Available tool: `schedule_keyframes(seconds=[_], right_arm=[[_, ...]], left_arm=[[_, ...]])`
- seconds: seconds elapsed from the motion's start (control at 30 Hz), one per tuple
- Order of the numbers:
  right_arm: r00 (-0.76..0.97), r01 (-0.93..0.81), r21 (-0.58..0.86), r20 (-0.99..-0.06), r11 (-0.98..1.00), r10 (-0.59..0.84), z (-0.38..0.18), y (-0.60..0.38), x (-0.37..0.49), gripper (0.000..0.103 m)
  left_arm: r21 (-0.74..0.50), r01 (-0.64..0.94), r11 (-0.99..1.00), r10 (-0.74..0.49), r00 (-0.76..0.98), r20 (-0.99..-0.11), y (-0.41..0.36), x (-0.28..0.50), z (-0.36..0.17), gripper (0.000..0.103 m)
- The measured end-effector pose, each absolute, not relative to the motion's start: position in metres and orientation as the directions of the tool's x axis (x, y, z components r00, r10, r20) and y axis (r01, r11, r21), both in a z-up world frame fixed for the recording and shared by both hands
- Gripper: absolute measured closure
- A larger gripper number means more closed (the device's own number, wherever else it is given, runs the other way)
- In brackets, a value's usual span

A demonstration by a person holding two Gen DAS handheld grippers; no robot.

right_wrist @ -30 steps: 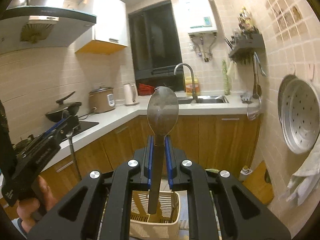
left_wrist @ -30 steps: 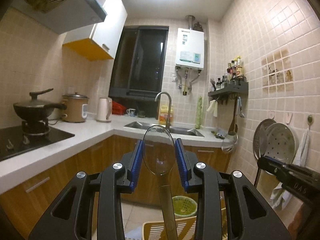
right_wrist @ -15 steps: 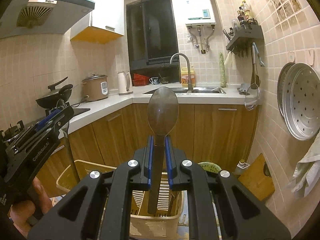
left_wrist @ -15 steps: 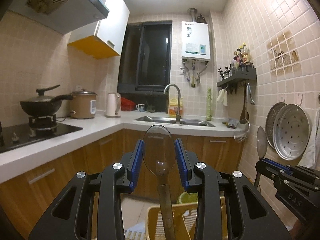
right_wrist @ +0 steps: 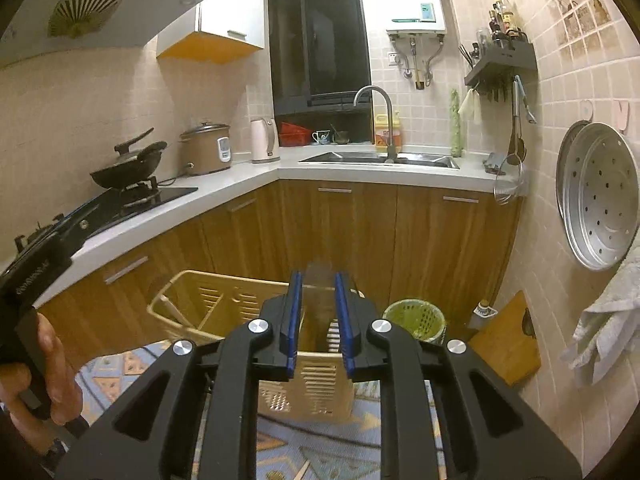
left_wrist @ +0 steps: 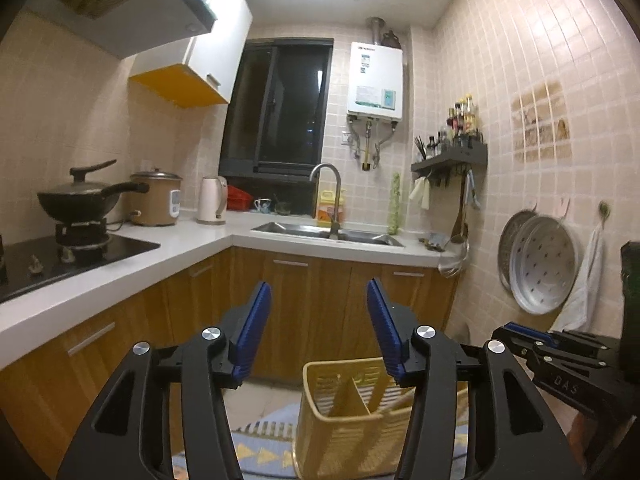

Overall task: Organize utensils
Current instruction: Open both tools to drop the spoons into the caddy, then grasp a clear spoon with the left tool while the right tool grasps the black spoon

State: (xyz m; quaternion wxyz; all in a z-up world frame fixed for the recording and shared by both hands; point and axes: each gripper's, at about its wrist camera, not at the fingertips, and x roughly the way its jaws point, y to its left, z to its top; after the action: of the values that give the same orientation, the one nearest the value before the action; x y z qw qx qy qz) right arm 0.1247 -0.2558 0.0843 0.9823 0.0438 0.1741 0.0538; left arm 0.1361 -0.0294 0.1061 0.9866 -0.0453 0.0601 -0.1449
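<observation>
The dark metal spoon (right_wrist: 318, 312) is a motion-blurred streak between the blue pads of the right gripper (right_wrist: 318, 280), directly above the near compartment of the yellow slotted plastic basket (right_wrist: 240, 294). Those jaws have just been opening; they stand narrow, and the spoon seems loose rather than pinched. Its long axis looks near upright. I judge that the handle points down into the basket, though the blur hides both ends.

The risks are that it strikes the basket's rim or divider and tips out onto the patterned mat (right_wrist: 328, 448), or that its broad bowl catches between the narrow pads.

A pale slim handle (left_wrist: 396, 400) already leans across a compartment inside the basket. Above the basket, the left gripper (left_wrist: 318, 292) is wide and empty; its jaws have just been opening too.
</observation>
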Motion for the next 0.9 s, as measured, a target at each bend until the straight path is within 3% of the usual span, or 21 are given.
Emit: schedule_keyframes(seconds=[0.17, 0.3, 0.53, 0.73, 0.8, 0.83, 0.87, 0.9], right_arm=[[0.933, -0.101, 0.128, -0.332, 0.987, 0.138, 0.108, -0.259, 0.097, 0.088], [0.912, -0.112, 0.162, -0.375, 0.980, 0.166, 0.124, -0.259, 0.076, 0.088], [0.808, -0.098, 0.259, -0.543, 0.961, 0.229, 0.121, -0.260, 0.062, 0.087], [0.670, -0.084, 0.315, -0.684, 0.945, 0.288, 0.078, -0.257, 0.068, 0.086], [0.627, -0.087, 0.331, -0.715, 0.940, 0.309, 0.062, -0.253, 0.070, 0.077], [0.583, -0.090, 0.355, -0.739, 0.930, 0.338, 0.048, -0.249, 0.072, 0.066], [0.550, -0.093, 0.376, -0.752, 0.922, 0.363, 0.037, -0.247, 0.074, 0.048], [0.521, -0.092, 0.399, -0.761, 0.912, 0.386, 0.026, -0.244, 0.075, 0.046]], left_arm=[[-0.195, 0.287, 0.938, -0.318, 0.936, -0.149, 0.000, 0.119, 0.122, 0.051], [-0.266, 0.332, 0.905, -0.400, 0.877, -0.267, 0.017, 0.114, 0.131, 0.051], [-0.294, 0.389, 0.873, -0.485, 0.746, -0.456, 0.018, 0.107, 0.113, 0.051], [-0.234, 0.467, 0.853, -0.492, 0.567, -0.660, -0.001, 0.098, 0.059, 0.051], [-0.252, 0.500, 0.829, -0.511, 0.493, -0.704, -0.004, 0.092, 0.038, 0.051], [-0.271, 0.524, 0.807, -0.526, 0.431, -0.733, -0.006, 0.088, 0.022, 0.051], [-0.280, 0.539, 0.794, -0.530, 0.390, -0.753, -0.008, 0.084, 0.010, 0.051], [-0.284, 0.548, 0.786, -0.530, 0.362, -0.767, -0.010, 0.083, 0.002, 0.051]])
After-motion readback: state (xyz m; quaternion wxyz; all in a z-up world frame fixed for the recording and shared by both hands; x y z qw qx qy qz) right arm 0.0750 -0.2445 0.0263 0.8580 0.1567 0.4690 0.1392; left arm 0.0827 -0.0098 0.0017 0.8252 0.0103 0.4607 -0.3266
